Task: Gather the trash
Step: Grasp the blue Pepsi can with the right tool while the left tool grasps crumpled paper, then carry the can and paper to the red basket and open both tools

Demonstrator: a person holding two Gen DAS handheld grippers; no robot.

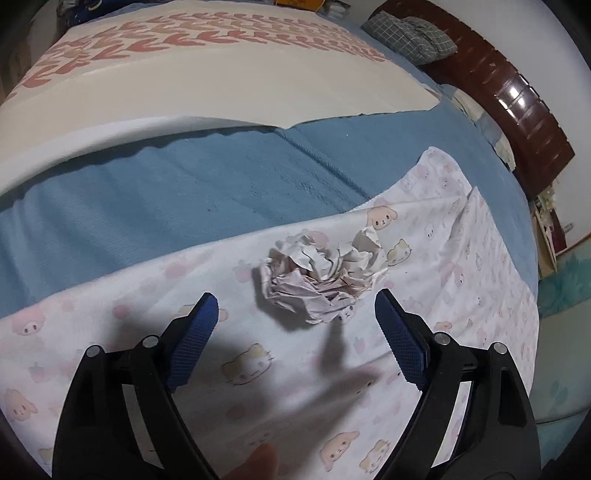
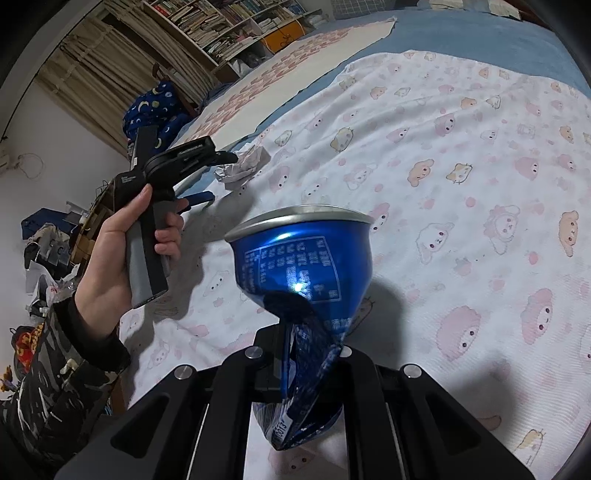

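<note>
A crumpled paper ball (image 1: 320, 278) lies on the cartoon-print sheet (image 1: 461, 295). My left gripper (image 1: 295, 314) is open, its blue pads either side of the ball's near edge, a little short of it. In the right wrist view the left gripper (image 2: 218, 177) hovers by the same paper ball (image 2: 242, 166). My right gripper (image 2: 310, 354) is shut on a crushed blue can (image 2: 301, 266), pinched at its squashed waist and held above the sheet (image 2: 461, 166).
A blue blanket (image 1: 221, 177) and a cream mat with pink leaf print (image 1: 184, 74) lie beyond the sheet. A dark wooden headboard (image 1: 517, 103) with a checked cushion (image 1: 410, 35) bounds the bed's right. Bookshelves (image 2: 221, 22) and floor clutter (image 2: 48, 251) lie left.
</note>
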